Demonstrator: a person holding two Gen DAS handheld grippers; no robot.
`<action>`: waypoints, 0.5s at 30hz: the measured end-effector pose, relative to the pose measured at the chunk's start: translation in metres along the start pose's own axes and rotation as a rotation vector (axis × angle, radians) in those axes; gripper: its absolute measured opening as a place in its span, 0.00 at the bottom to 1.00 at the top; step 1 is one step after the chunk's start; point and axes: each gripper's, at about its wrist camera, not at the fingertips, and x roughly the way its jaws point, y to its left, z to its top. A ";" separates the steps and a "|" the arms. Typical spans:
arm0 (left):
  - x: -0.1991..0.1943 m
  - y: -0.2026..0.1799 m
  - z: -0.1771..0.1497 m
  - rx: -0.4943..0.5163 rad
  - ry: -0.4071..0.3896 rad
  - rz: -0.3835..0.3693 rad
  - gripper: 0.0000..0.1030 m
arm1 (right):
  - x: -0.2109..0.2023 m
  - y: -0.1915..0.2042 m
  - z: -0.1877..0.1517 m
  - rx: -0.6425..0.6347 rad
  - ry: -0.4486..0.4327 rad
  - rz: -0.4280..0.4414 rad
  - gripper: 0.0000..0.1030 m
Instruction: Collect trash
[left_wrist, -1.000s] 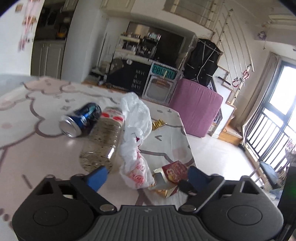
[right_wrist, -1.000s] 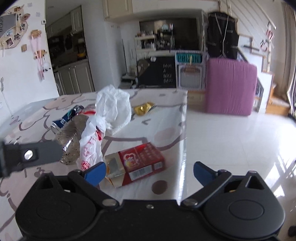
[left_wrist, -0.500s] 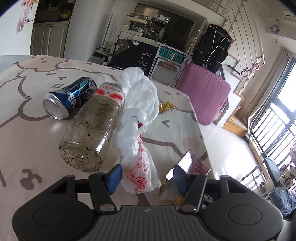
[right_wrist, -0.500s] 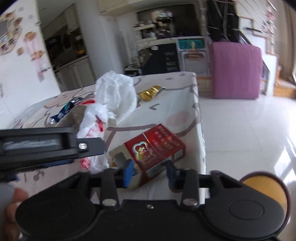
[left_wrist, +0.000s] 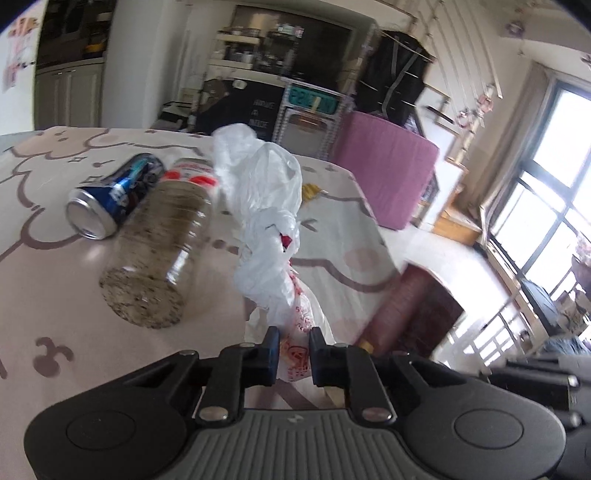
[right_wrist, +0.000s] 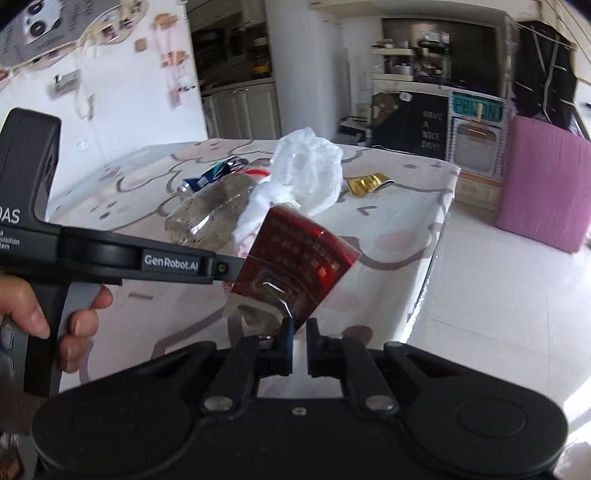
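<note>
Both sets of tongs, wide apart a second ago, have since closed. Left gripper (left_wrist: 291, 350): clamped on the near end of the white plastic bag (left_wrist: 266, 221), which lies on the table (left_wrist: 55, 295). Right gripper (right_wrist: 299, 343): pinching the red carton (right_wrist: 295, 258), tilted clear of the tabletop. Beyond: clear jar (left_wrist: 162, 254) on its side, touching the blue can (left_wrist: 114, 199); gold wrapper (right_wrist: 367, 181) farthest back.

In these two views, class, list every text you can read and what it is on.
"GenRobot.AI": left gripper's arm.
"A NICE DAY!": black board; its top word is blurred.
Teal sign: blurred, roughly "POLTON".
Red box, can, bag, jar label: print unreadable.
</note>
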 end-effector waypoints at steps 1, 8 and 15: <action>-0.003 -0.004 -0.004 0.009 0.004 -0.016 0.17 | -0.002 -0.002 0.000 0.002 0.001 0.004 0.06; -0.023 -0.021 -0.029 0.036 0.030 -0.092 0.16 | -0.017 -0.018 0.007 0.082 -0.020 0.040 0.04; -0.053 -0.015 -0.045 0.038 -0.005 -0.016 0.05 | -0.025 -0.021 -0.002 0.139 -0.019 0.062 0.08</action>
